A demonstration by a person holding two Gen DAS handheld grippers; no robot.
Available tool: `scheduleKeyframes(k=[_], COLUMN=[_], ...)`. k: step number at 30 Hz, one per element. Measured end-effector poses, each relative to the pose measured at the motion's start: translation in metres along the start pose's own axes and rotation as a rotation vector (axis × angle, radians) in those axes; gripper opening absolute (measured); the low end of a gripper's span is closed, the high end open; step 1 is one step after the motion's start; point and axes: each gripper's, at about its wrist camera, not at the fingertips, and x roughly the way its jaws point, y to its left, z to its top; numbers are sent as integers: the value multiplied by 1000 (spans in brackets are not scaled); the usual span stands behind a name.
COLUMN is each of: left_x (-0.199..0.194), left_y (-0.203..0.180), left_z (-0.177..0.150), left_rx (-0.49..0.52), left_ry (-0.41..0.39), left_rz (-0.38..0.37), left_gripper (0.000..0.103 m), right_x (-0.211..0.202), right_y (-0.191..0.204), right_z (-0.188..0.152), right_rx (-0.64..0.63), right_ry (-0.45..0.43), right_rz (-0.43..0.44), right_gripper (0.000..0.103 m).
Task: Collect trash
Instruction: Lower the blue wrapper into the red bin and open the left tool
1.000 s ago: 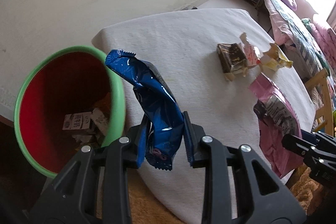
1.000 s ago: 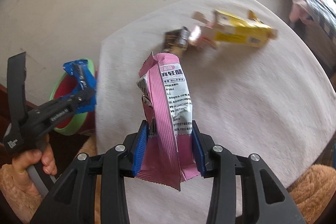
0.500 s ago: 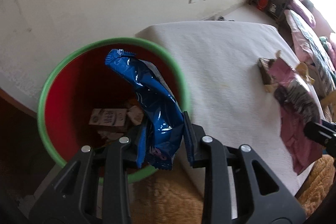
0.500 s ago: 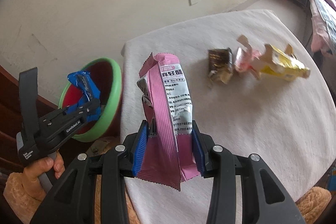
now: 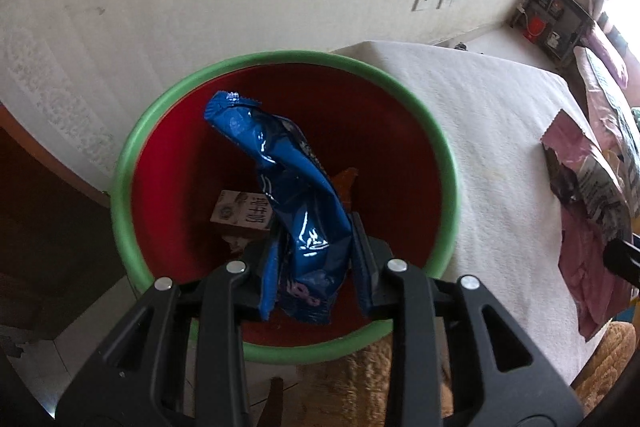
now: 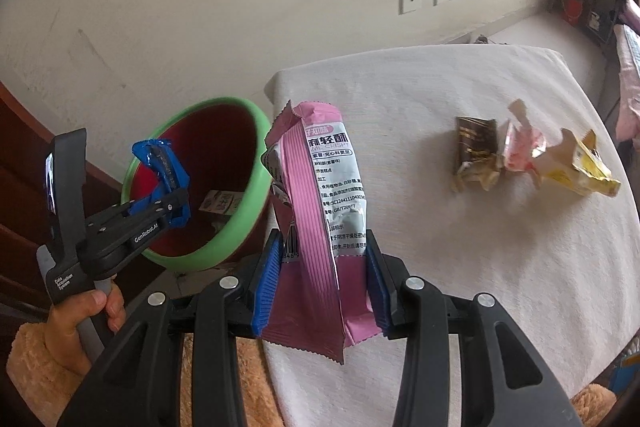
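My left gripper (image 5: 314, 263) is shut on a crumpled blue wrapper (image 5: 292, 195) and holds it right over the mouth of the red bin with a green rim (image 5: 280, 61). The bin (image 6: 244, 187) stands beside the table's left end. My right gripper (image 6: 322, 279) is shut on a pink snack bag (image 6: 320, 211), held upright above the table's near left corner. The left gripper (image 6: 160, 207) with the blue wrapper (image 6: 160, 163) shows at the bin in the right wrist view. The pink bag (image 5: 584, 195) shows at the right in the left wrist view.
The table has a white cloth (image 6: 480, 247). On it lie a brown wrapper (image 6: 476, 147), a pink-white wrapper (image 6: 520, 143) and a yellow wrapper (image 6: 580, 167). A small carton (image 5: 242, 213) lies inside the bin. A wall (image 6: 200, 7) rises behind.
My left gripper has carried the blue wrapper leftward from the table edge to above the bin's opening. My right gripper has moved left, towards the bin, still holding the pink bag.
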Motion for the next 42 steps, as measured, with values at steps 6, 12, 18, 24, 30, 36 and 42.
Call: scheduleKeyframes(k=[6,12,18,24,30,36,42], left_x=[3,5,5,6,5,5,6], left_y=[11,17,19,21,24,28,34], left_z=[-1,-1,-1,-2,-1,-1,-2], left_rx=[-19,-31,-39,-45,-54,-64,-76], left_ry=[5,6,5,9,12,13,14], left_rz=[5,1,3,7,12,16,22], left_gripper=[30,30,30,31,32,32,33], right_x=[8,16,21,28,36,44,50], right_y=[10,19,34,46,55,56,58], right_z=[3,10,18,26,32,36,45], right_rx=[-17,-28,-57,-74,-81,-76,-63], right_ry=[15,23,21,18,26,40,46], right_rz=[10,19,28,40,63,80,91], right_gripper=[39,39,39,39,39,39,39])
